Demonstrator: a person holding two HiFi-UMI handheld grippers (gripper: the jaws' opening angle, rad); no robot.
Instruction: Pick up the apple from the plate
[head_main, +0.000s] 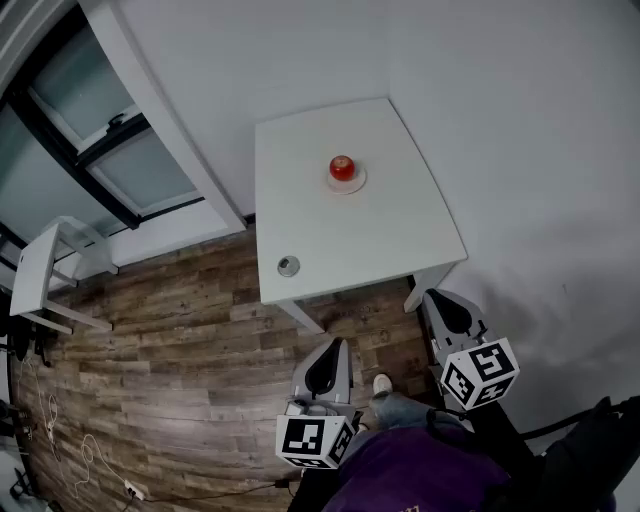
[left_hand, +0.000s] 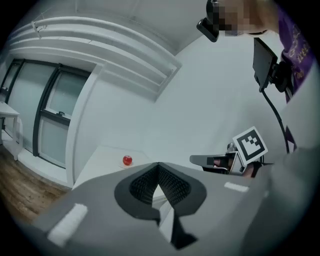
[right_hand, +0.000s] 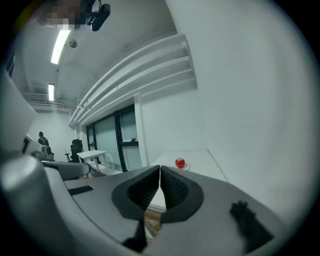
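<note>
A red apple (head_main: 342, 167) sits on a small white plate (head_main: 347, 183) toward the far side of a white table (head_main: 330, 240). The apple (left_hand: 127, 160) shows small and far off in the left gripper view, and again as a red ball (right_hand: 180, 163) in the right gripper view. Both grippers hang well short of the table, over the floor near the person. My left gripper (head_main: 324, 352) has its jaws together with nothing between them. My right gripper (head_main: 437, 300) is also shut and empty, near the table's front right leg.
A small round metal object (head_main: 288, 265) lies near the table's front left edge. White walls stand behind and to the right of the table. A window front (head_main: 100, 150) and a second white table (head_main: 40, 270) are at the left over the wooden floor (head_main: 180, 370).
</note>
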